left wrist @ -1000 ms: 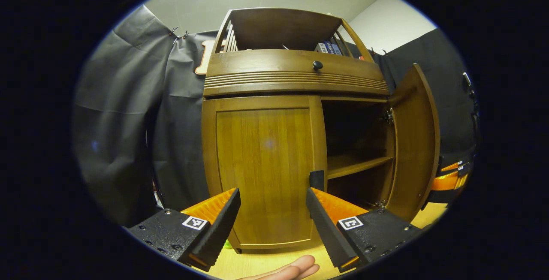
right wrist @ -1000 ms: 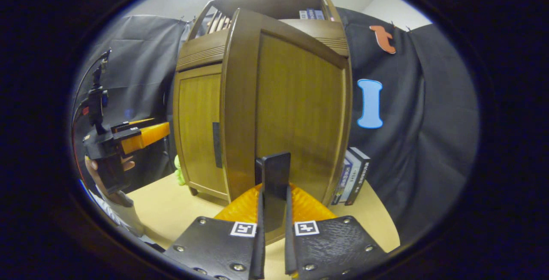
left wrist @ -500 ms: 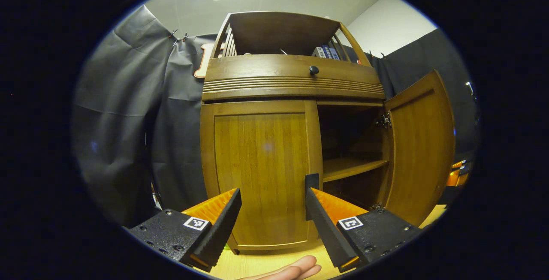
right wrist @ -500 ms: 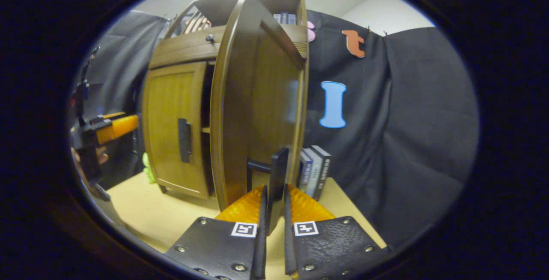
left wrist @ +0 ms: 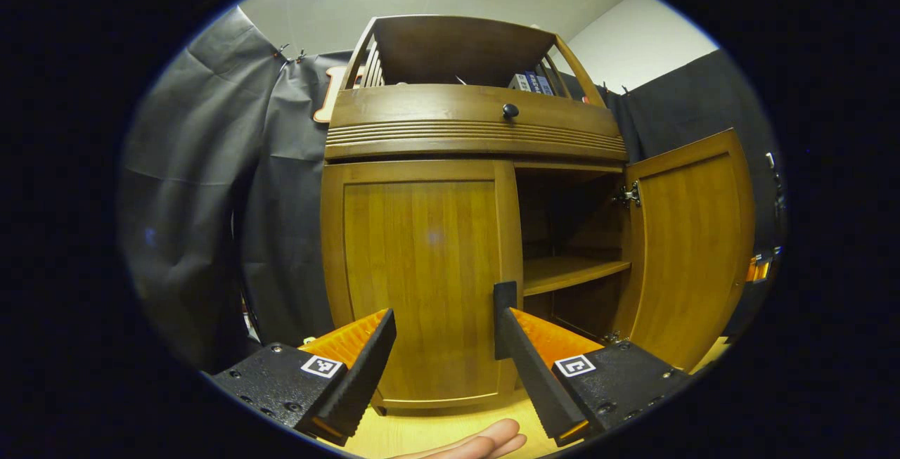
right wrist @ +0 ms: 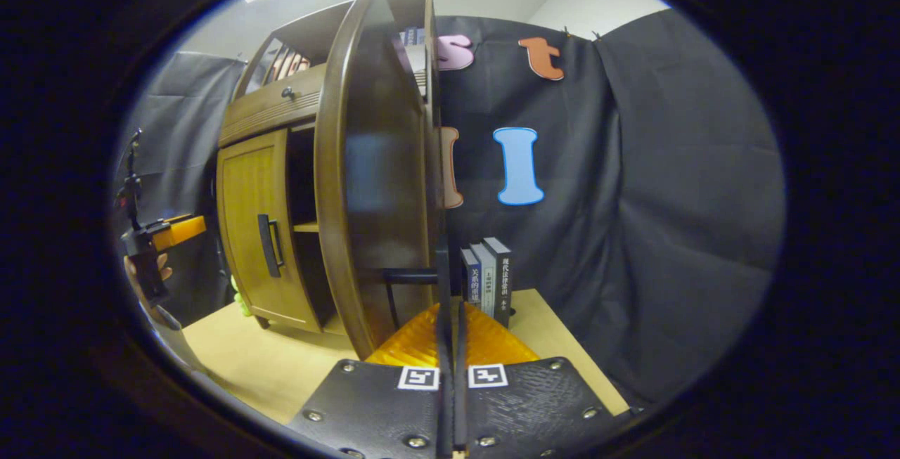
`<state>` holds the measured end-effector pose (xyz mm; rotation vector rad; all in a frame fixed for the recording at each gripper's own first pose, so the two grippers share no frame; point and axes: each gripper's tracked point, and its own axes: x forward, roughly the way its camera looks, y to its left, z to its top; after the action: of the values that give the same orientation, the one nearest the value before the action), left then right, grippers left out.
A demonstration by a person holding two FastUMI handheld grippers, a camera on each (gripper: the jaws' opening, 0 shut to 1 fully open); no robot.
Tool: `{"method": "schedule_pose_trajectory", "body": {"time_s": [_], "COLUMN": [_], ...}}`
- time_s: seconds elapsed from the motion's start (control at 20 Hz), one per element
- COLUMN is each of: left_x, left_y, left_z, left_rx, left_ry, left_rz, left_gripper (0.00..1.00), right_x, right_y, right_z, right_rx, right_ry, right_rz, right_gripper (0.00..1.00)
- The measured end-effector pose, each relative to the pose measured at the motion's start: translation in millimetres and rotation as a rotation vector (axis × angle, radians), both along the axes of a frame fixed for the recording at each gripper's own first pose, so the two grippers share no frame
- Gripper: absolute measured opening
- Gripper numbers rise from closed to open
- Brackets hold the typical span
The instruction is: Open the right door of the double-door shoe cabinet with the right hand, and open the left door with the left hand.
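Right door swung open, left door closed.

My right gripper (right wrist: pixel 450 346) is clenched on the right door's handle (right wrist: pixel 443 283), both fingers pressing its thin bar; the right door (right wrist: pixel 373 171) stands wide open, edge-on to that camera. My left gripper (left wrist: pixel 444 353) is released, jaws spread, in front of the closed left door (left wrist: pixel 422 269), its right finger (left wrist: pixel 524 360) near the left handle (left wrist: pixel 503 301). The cabinet (left wrist: pixel 471 121) stands on the desk (right wrist: pixel 281 360); a shelf (left wrist: pixel 569 273) shows inside, and books (right wrist: pixel 486 280) stand beside the cabinet.
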<state>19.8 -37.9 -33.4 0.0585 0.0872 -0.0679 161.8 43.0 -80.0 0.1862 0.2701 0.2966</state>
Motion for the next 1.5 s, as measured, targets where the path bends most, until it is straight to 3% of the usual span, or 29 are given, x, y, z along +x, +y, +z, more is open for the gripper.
{"method": "schedule_pose_trajectory", "body": {"time_s": [0.2, 0.35, 0.45, 0.55, 0.6, 0.95, 1.05, 1.2, 1.25, 1.35, 1.4, 1.45, 1.5], "left_x": [4.8, 11.8, 19.9, 29.4, 34.5, 71.2, 84.9, 97.8, 102.9, 112.6, 99.9, 110.4, 111.3], "left_y": [-7.1, -12.8, -21.4, -29.8, -33.1, -54.5, -59.0, -62.4, -64.4, -74.4, -74.4, -72.8, -73.5], "left_z": [-8.0, -12.9, -15.5, -17.3, -21.3, -56.1, -69.8, -91.0, -97.6, -109.0, -110.7, -108.7, -109.9], "left_rx": [-0.006, -0.008, -0.03, -0.054, -0.061, -0.072, -0.075, -0.067, -0.068, -0.057, -0.038, -0.036, -0.033], "left_ry": [0.02, 0.026, 0.016, -0.002, -0.001, 0.019, 0.039, 0.064, 0.068, 0.087, 0.123, 0.085, 0.095], "left_rz": [-0.007, -0.011, -0.027, -0.038, -0.045, -0.091, -0.088, -0.077, -0.077, -0.108, -0.112, -0.108, -0.109], "left_gripper": [0.94, 0.92, 0.92, 0.94, 0.92, 0.94, 0.95, 0.95, 0.92, 0.63, 0.49, 0.34, 0.31], "right_x": [5.0, 6.9, 12.8, 0.9, -0.8, -36.4, -50.5, -78.4, -87.0, -104.8, -109.2, -113.0, -115.3], "right_y": [-0.6, 1.5, -4.9, -10.6, -14.4, -46.9, -53.8, -15.0, 3.3, 30.4, 33.2, 37.3, 44.3], "right_z": [-0.3, -3.3, -5.8, -2.0, -2.0, 37.2, 51.1, 74.7, 78.2, 77.7, 83.0, 88.8, 91.8], "right_rx": [0.067, 0.027, -0.025, -0.031, -0.036, -0.005, -0.021, -0.04, -0.04, -0.04, -0.039, -0.025, -0.012], "right_ry": [-0.02, -0.04, -0.057, -0.052, -0.057, -0.13, -0.184, -0.288, -0.303, -0.312, -0.328, -0.351, -0.359], "right_rz": [0.062, 0.074, 0.037, 0.003, -0.021, -0.188, -0.266, -0.21, -0.177, -0.13, -0.143, -0.156, -0.156], "right_gripper": [0.01, 0.01, 0.05, 0.19, 0.19, 0.99, 0.99, 0.99, 0.99, 1.0, 1.0, 0.95, 0.96]}}
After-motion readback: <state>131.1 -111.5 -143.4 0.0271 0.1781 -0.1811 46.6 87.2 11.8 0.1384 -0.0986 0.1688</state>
